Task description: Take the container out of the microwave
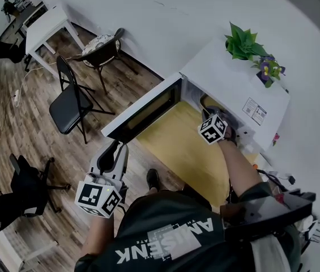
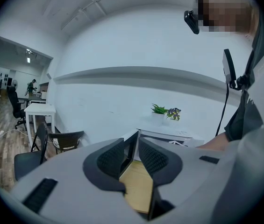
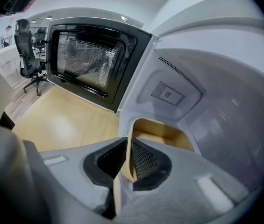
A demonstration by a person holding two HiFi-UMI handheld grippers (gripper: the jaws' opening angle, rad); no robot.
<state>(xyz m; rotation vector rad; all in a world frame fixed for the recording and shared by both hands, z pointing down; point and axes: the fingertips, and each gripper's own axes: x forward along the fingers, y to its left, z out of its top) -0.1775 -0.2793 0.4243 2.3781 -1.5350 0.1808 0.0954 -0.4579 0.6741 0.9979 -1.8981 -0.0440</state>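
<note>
Between the right gripper's (image 3: 128,146) clenched jaws stands the near wall of a tan container (image 3: 162,129), one pad inside the rim and one outside. Of its inside, only bare tan wall shows at centre frame. It sits in the microwave (image 3: 206,101), whose door (image 3: 92,62) hangs open at upper left. The left gripper (image 2: 132,150) has its jaws apart and holds nothing. Only the head view shows a plant (image 1: 242,41) on top of the microwave, and the left gripper low at left, well apart from the door.
</note>
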